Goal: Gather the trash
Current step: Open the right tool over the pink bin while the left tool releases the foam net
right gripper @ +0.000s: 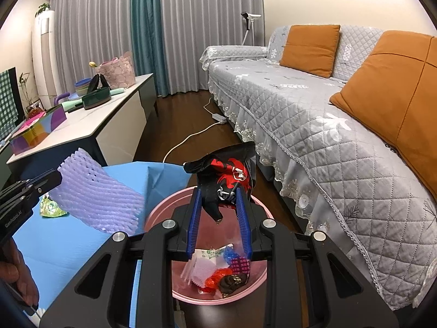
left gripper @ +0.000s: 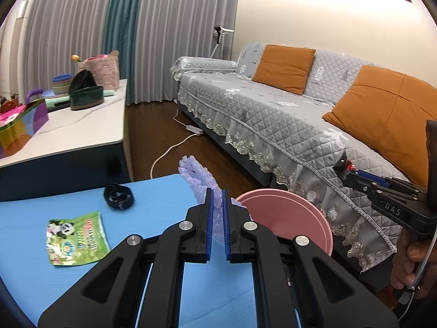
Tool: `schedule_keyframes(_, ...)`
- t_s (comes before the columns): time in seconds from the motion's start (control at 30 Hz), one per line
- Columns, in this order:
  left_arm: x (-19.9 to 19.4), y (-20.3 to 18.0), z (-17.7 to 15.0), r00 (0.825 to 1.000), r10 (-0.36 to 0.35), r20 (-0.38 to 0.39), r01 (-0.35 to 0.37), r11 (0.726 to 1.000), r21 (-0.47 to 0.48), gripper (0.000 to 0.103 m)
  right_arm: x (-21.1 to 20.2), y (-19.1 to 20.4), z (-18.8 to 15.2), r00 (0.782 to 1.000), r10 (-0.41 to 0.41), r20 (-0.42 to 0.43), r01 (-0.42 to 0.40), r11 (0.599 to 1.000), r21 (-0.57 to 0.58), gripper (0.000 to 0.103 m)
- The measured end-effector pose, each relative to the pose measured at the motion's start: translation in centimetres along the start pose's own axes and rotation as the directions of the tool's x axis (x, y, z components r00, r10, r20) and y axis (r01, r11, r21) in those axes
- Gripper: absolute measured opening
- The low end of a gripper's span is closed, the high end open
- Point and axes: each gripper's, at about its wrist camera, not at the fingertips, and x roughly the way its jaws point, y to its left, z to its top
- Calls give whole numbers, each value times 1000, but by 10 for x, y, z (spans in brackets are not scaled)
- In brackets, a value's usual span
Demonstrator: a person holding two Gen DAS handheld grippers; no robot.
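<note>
Fingers of my right gripper (right gripper: 218, 207) pinch a black-and-red wrapper (right gripper: 232, 177) over the pink bin (right gripper: 262, 281) for dropping; my left gripper (left gripper: 217, 213) clamps purple foam netting (left gripper: 196, 175), headed there too. At ten o'clock on the blue bench (left gripper: 41, 273), a green panda packet (left gripper: 76, 237) awaits.

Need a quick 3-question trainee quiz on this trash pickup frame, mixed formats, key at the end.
1. True or false: the right claw holds a black and red wrapper over the pink bin.
2. What does the left claw grip? A) purple foam net B) green panda packet C) black band
3. Fill in: the green panda packet lies on the ____ mat.

Key: 1 true; 2 A, the purple foam net; 3 blue.
</note>
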Motion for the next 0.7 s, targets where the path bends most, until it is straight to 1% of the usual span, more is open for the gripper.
schedule_keyframes(0.33,24,-15,1,999,-43,-21,43,999,19,6,13,-7,-1,1000,-19,-21,20,1000,15,27)
schedule_keyframes(0.7,65,-32,0,995,-68,-66,71,997,38,6,32,-17,-5,998,-30,-57,31,999,22,27)
